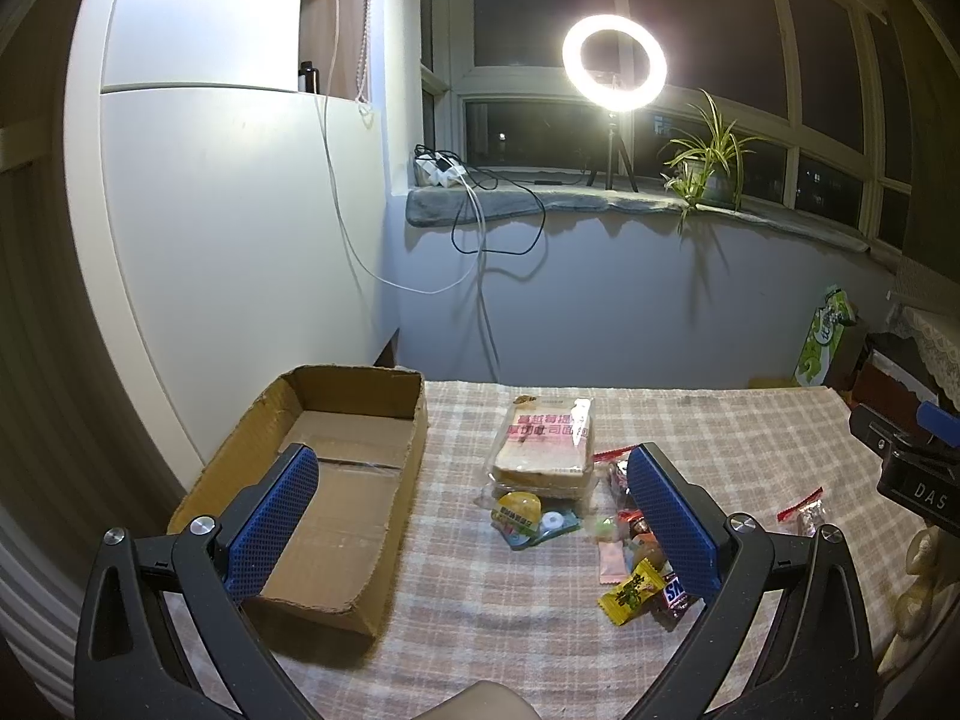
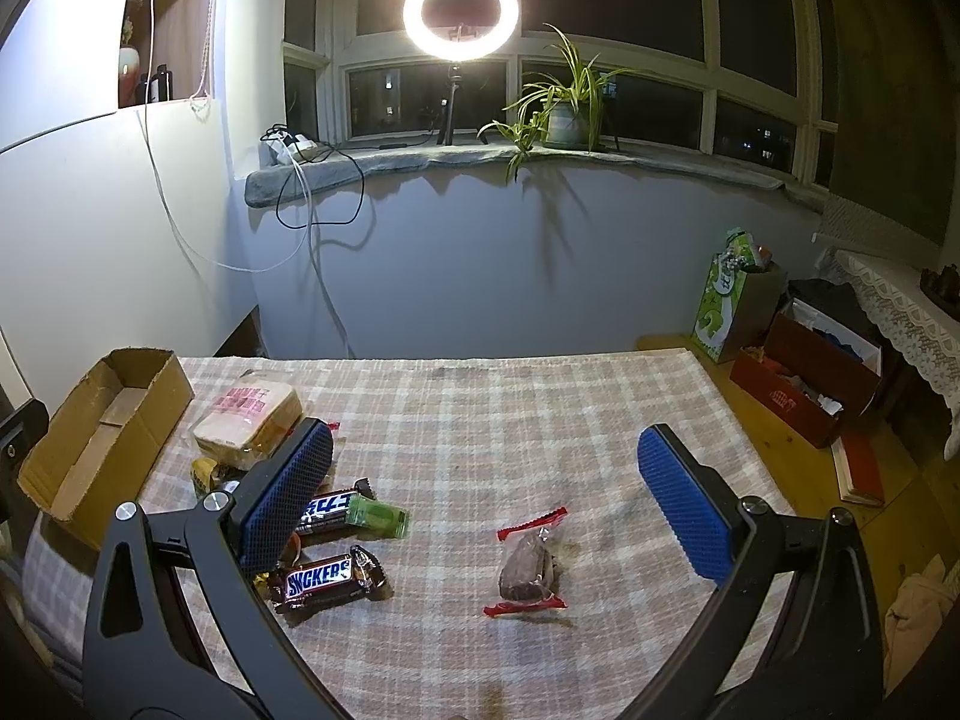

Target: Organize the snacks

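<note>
Two Snickers bars lie on the checked tablecloth (image 2: 480, 420). The nearer Snickers bar (image 2: 321, 581) sits just past the inner side of the right gripper's (image 2: 486, 492) left finger, its white "SNICKERS" lettering fully readable. The second Snickers bar (image 2: 333, 507) lies just beyond it, partly hidden behind that finger, touching a green wrapped snack (image 2: 378, 516) at its far end. One clear packet with red ends (image 2: 528, 564), holding something dark brown, rests between the two fingers, nearer the middle. The right gripper stands wide apart and holds nothing.

In the left wrist view, the left gripper (image 1: 474, 516) is also spread wide and empty. Between its fingers, ahead, lies one bag of sliced bread (image 1: 543, 447) with red Chinese print that I cannot read. Nearer the gripper are one yellow jelly cup (image 1: 519, 507) and a teal packet (image 1: 549, 525). Against the gripper's right finger a cluster of small sweets is partly hidden; one yellow wrapped candy (image 1: 630, 591) with dark characters and a bar end showing "SN" can be told.

One open cardboard box (image 1: 360, 390) sits behind the left gripper's left finger. One lit ring light (image 1: 614, 63) and one potted plant (image 1: 711, 165) stand on the windowsill far ahead.
</note>
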Tool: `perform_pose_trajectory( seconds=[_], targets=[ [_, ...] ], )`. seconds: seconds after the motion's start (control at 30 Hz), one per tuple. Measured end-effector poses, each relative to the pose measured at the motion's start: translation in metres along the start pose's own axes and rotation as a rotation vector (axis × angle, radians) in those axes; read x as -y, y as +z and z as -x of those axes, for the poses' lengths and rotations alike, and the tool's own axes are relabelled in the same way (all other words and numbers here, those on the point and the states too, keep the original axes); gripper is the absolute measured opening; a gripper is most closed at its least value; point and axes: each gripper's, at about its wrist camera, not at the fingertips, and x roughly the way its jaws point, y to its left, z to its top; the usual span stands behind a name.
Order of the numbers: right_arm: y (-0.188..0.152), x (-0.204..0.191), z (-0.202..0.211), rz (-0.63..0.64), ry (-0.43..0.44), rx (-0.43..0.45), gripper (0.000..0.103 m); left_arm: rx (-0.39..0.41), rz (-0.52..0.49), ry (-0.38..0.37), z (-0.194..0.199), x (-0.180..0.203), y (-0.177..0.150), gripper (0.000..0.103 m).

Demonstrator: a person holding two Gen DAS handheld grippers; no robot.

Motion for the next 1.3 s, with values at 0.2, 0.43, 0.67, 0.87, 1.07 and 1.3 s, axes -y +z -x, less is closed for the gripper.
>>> perform_pose_trajectory(
  seconds=[0.2, 0.43, 0.67, 0.87, 1.07, 1.3],
  targets=[
    [-0.002, -0.001, -0.002, -0.001, 0.002, -0.003, 0.103, -0.003, -0.003, 0.0, -0.001, 0.002, -0.001, 0.102],
    [-0.005, 0.0, -0.005, 0.0, 0.007, -0.013, 0.103, -0.011, -0.005, -0.004, -0.003, 0.006, -0.003, 0.102],
    [-0.008, 0.006, -0.01, -0.008, 0.012, -0.033, 0.103, -0.025, -0.012, -0.011, -0.007, 0.009, -0.006, 0.102],
    [-0.011, 0.011, -0.015, -0.004, 0.016, -0.056, 0.103, -0.043, -0.016, -0.019, -0.012, 0.012, -0.01, 0.102],
    [-0.02, 0.033, -0.024, -0.005, 0.063, -0.081, 0.103, -0.091, -0.041, -0.088, -0.025, 0.014, -0.025, 0.102],
    [-0.043, 0.078, -0.038, -0.06, 0.028, -0.174, 0.103, -0.161, -0.079, -0.125, -0.04, 0.019, -0.047, 0.102]
  ],
)
